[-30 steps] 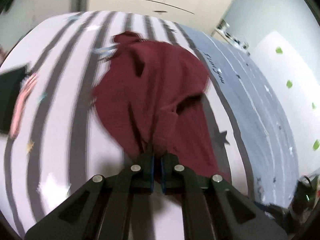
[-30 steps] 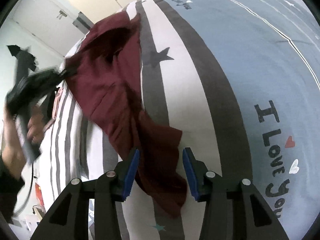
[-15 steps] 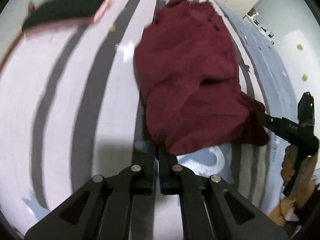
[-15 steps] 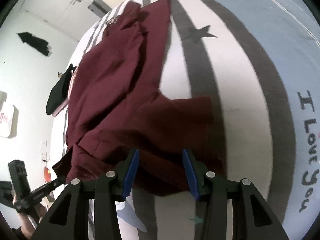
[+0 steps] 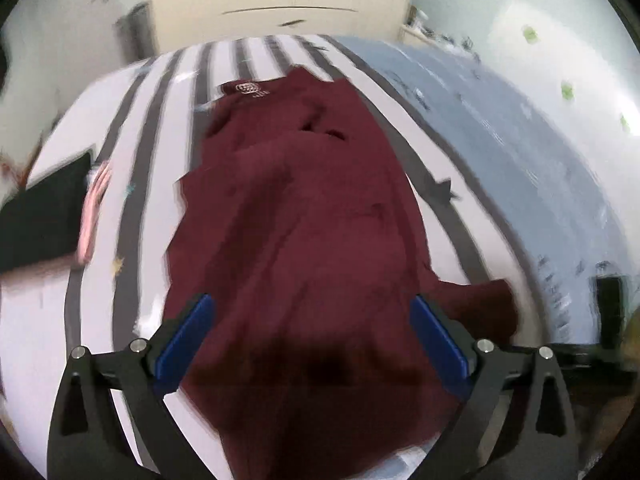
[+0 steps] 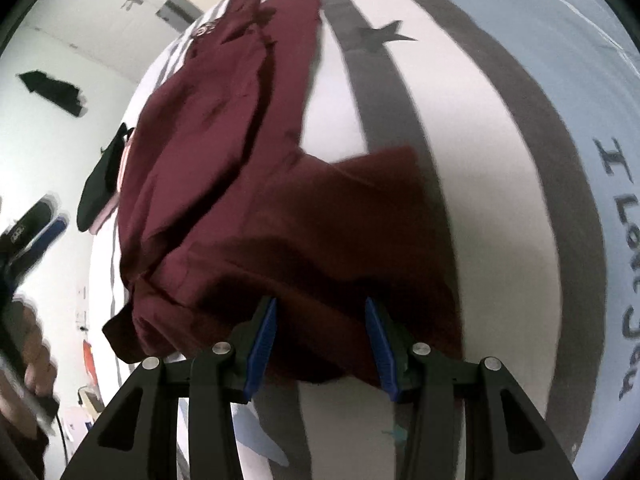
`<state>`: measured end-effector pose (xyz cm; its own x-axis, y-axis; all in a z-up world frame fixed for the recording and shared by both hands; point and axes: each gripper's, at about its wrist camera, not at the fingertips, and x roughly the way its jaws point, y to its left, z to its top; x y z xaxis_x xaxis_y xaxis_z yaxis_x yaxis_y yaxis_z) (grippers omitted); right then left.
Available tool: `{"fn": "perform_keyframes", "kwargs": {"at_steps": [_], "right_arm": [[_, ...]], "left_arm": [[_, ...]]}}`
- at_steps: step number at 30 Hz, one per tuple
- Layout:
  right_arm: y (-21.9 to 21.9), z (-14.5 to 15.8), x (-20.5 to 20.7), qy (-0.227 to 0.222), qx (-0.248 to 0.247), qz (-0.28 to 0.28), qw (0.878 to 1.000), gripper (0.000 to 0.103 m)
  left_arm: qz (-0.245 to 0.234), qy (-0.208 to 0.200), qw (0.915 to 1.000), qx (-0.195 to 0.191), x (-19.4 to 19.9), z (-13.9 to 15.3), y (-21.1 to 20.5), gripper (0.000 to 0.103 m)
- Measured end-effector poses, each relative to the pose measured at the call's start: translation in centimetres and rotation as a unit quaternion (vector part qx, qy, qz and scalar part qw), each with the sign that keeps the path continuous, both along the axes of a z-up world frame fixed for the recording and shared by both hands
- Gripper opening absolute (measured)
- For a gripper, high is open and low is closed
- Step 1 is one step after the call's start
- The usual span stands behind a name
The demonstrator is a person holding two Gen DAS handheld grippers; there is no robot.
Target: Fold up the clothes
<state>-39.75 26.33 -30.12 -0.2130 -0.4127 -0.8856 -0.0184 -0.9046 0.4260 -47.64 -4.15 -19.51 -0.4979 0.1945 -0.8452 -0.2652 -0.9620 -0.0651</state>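
Left hand-held gripper [image 5: 310, 336] just opened over maroon garment [image 5: 304, 216] on striped bedsheet [image 5: 132, 240]

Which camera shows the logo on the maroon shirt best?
The left wrist view: the logo faces the camera near the far end of the shirt. In the right wrist view it is small, slanted and blurred.

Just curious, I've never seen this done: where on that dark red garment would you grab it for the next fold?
Probably the flap sticking out from the maroon garment onto the striped bedspread. It lies flat and loose, so pinch its free edge from the bare sheet side.
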Motion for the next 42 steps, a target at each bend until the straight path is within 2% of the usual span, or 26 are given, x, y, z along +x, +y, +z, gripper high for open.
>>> {"fn": "perform_keyframes", "kwargs": {"at_steps": [2, 4, 7, 8, 9, 10, 11, 13, 16, 18, 20, 23, 25, 27, 29, 30, 31, 32, 34, 36, 38, 40, 42], "right_arm": [[0.9, 0.1, 0.7, 0.001, 0.005, -0.013, 1.0, 0.042], [1.9, 0.2, 1.6, -0.001, 0.005, -0.025, 1.0, 0.042], [2.9, 0.3, 2.8, -0.009, -0.002, -0.035, 0.999, 0.042], [3.1, 0.2, 3.3, -0.013, -0.008, -0.036, 0.999, 0.043], [3.1, 0.1, 3.8, -0.018, -0.012, -0.036, 0.999, 0.045], [3.1, 0.0, 4.2, -0.022, -0.013, -0.035, 0.999, 0.047], [3.0, -0.1, 4.6, -0.026, -0.014, -0.033, 0.999, 0.048], [2.4, -0.5, 5.3, -0.034, -0.02, -0.03, 0.999, 0.049], [1.8, -1.1, 5.3, -0.038, -0.027, -0.031, 0.998, 0.056], [1.5, -1.4, 5.1, -0.04, -0.035, -0.039, 0.998, 0.062], [1.4, -1.7, 4.6, -0.043, -0.041, -0.05, 0.997, 0.065], [1.1, -1.8, 4.2, -0.046, -0.041, -0.061, 0.996, 0.067], [1.1, -1.8, 4.0, -0.049, -0.046, -0.068, 0.995, 0.07], [1.1, -1.8, 4.0, -0.051, -0.047, -0.072, 0.995, 0.07], [1.0, -1.6, 4.0, -0.05, -0.046, -0.07, 0.995, 0.07], [0.9, -1.5, 4.1, -0.049, -0.043, -0.067, 0.996, 0.07], [0.7, -1.4, 4.1, -0.049, -0.041, -0.064, 0.996, 0.07], [0.5, -1.3, 4.0, -0.049, -0.038, -0.061, 0.996, 0.07], [0.0, -1.1, 4.1, -0.05, -0.037, -0.054, 0.997, 0.07], [-0.7, -0.8, 4.2, -0.052, -0.044, -0.043, 0.997, 0.07], [-2.0, -0.3, 4.4, -0.052, -0.053, -0.029, 0.997, 0.07], [-3.6, 0.1, 4.6, -0.052, -0.064, -0.014, 0.997, 0.07], [-5.7, 0.4, 4.5, -0.049, -0.072, -0.001, 0.996, 0.07]], "left_arm": [[-0.026, -0.008, 0.9993, -0.026, -1.6, -2.2, 2.3, 0.094], [-0.04, -0.04, 0.9981, -0.024, -2.8, -4.1, 3.8, 0.086], [-0.066, -0.062, 0.9947, -0.049, -3.2, -6.4, 5.3, 0.065], [-0.068, -0.059, 0.9932, -0.074, -3.2, -6.9, 5.6, 0.048], [-0.066, -0.059, 0.9922, -0.087, -2.5, -6.8, 5.7, 0.025], [-0.061, -0.063, 0.9918, -0.093, -2.6, -7.1, 5.3, 0.014], [-0.048, -0.068, 0.9931, -0.082, -2.8, -7.0, 4.5, 0.003], [-0.019, -0.074, 0.9962, -0.04, -2.7, -6.0, 2.4, 0.002], [0.033, -0.054, 0.9979, -0.009, -2.2, -3.4, -1.5, 0.002], [0.08, -0.037, 0.996, 0.012, -1.1, -1.1, -5.2, 0.002], [0.135, -0.022, 0.9902, 0.027, 0.6, 1.3, -9.8, 0.002], [0.228, -0.011, 0.973, 0.033, 4.3, 4.1, -18.2, 0.002], [0.295, -0.019, 0.9547, 0.032, 6.7, 4.3, -23.7, 0.002], [0.375, -0.04, 0.9256, 0.037, 8.8, 3.4, -29.6, 0.001], [0.448, -0.046, 0.8917, 0.04, 11.1, 2.7, -34.3, 0.001], [0.468, -0.049, 0.8812, 0.05, 12.1, 2.4, -35.5, 0.001], [0.474, -0.05, 0.8771, 0.063, 12.9, 2.2, -36.1, 0.001], [0.464, -0.05, 0.8809, 0.078, 13.8, 1.8, -36.0, 0.001], [0.434, -0.066, 0.8941, 0.087, 14.1, 0.9, -34.4, 0.003], [0.394, -0.1, 0.9081, 0.102, 14.3, -1.0, -31.9, 0.014], [0.357, -0.131, 0.9164, 0.125, 14.5, -3.0, -28.7, 0.024], [0.327, -0.143, 0.9265, 0.119, 13.8, -4.2, -25.6, 0.026], [0.293, -0.133, 0.9426, 0.088, 12.4, -4.2, -22.7, 0.029]]}}
